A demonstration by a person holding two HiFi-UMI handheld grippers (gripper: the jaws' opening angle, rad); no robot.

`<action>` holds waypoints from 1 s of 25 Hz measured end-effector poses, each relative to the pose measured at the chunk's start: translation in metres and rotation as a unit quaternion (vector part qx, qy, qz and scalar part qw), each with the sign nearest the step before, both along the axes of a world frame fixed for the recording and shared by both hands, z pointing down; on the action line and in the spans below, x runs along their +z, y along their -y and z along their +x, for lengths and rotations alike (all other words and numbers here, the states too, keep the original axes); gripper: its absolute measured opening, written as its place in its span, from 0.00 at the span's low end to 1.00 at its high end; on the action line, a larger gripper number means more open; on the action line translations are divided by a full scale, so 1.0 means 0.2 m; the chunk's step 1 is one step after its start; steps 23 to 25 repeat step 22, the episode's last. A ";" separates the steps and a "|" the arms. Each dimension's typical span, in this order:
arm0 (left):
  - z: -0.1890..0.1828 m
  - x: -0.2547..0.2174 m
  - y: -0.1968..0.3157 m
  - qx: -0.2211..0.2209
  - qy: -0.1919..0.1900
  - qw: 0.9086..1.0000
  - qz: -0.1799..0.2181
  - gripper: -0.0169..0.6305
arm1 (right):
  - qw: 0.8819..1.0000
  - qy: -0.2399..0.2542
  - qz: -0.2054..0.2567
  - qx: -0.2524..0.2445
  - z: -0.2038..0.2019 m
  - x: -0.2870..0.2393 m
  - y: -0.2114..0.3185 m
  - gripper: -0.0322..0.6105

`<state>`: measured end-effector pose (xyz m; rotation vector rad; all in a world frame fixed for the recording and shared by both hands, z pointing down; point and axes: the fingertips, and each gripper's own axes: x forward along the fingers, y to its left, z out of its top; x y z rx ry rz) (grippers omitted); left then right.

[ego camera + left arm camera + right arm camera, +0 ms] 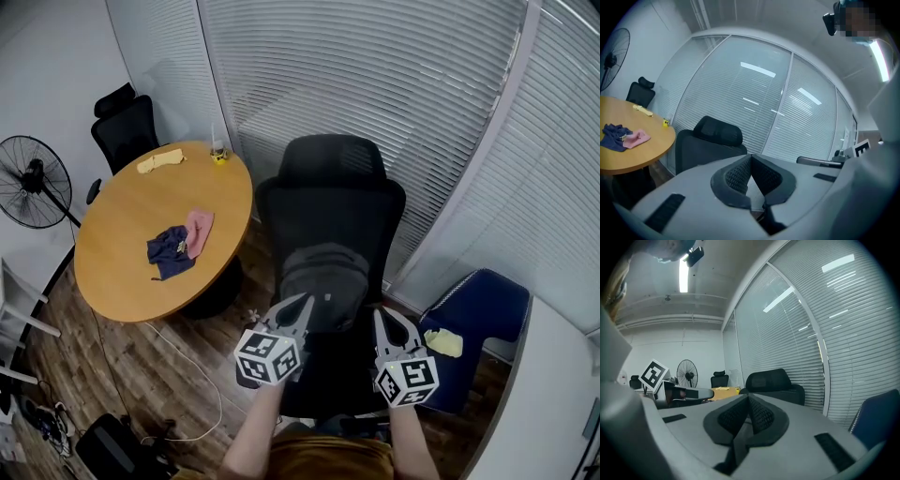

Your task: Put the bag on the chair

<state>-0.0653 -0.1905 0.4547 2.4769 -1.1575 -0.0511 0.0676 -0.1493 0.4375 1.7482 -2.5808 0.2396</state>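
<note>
A dark grey bag (325,279) rests on the seat of the black office chair (330,202), leaning against its backrest. My left gripper (304,304) hovers just in front of the bag's left side, and the right gripper (383,317) hovers to the bag's right; neither touches it. In the left gripper view the left gripper (751,158) is shut with nothing between its pads, and the chair's headrest (717,131) shows beyond it. The right gripper (749,398) is likewise shut and empty in its own view, pointing past the chair (772,380).
A round wooden table (122,262) at the left holds a blue cloth (169,251), a pink cloth (199,230) and a yellow cloth (159,161). A fan (33,183) and a second black chair (124,127) stand beyond. A blue chair (483,309) is right. Blinds line the walls.
</note>
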 end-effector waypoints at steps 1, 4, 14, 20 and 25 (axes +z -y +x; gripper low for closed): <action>0.00 0.00 0.00 -0.002 0.002 1.000 -0.001 0.06 | 1.000 0.000 -0.001 0.001 0.01 0.00 0.00 0.07; 0.00 0.02 0.02 -0.006 0.012 1.000 -0.007 0.06 | 1.000 -0.001 -0.007 0.004 0.03 0.00 0.01 0.07; 0.01 0.05 0.04 -0.015 -0.011 1.000 -0.021 0.06 | 1.000 0.004 -0.011 0.009 0.09 0.03 0.02 0.07; 0.04 0.05 0.05 -0.019 0.002 1.000 -0.025 0.06 | 1.000 0.002 -0.015 0.005 0.10 0.02 0.02 0.07; 0.04 0.05 0.05 -0.020 0.006 0.999 -0.026 0.06 | 1.000 0.003 -0.015 0.006 0.11 0.02 0.02 0.07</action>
